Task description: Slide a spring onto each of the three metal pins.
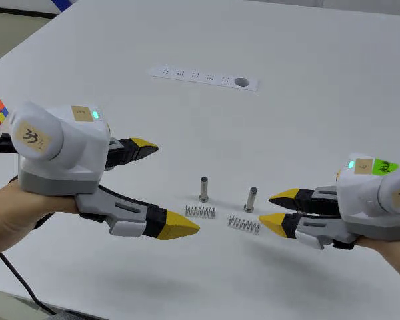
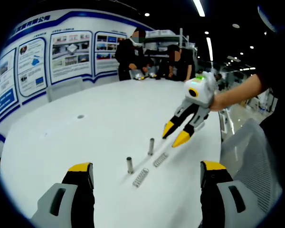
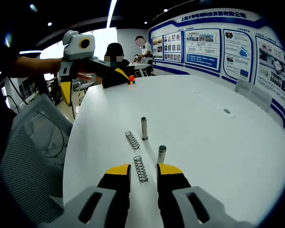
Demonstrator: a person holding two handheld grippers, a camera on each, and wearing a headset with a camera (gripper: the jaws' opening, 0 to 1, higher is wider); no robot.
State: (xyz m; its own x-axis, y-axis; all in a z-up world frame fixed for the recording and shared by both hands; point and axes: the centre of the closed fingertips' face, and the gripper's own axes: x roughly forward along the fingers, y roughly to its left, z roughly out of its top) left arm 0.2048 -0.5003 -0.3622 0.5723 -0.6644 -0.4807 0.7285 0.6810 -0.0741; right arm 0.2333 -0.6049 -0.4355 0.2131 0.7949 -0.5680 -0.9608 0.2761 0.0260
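Springs point(image 1: 200, 212) lie loose beside two pins point(image 1: 204, 189); pickup comes first. Left gripper point(image 1: 177, 187) gapes wide; right gripper point(image 1: 267, 208), slightly parted, must pinch the nearer spring point(image 1: 244, 225).

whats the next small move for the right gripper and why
Probably ease the right gripper forward and down until its jaws straddle the near spring. The jaws are open, empty and aimed at that spring, with the tips just short of it. The spring lies flat on the table beside a bare upright pin, so it has to be picked up first.
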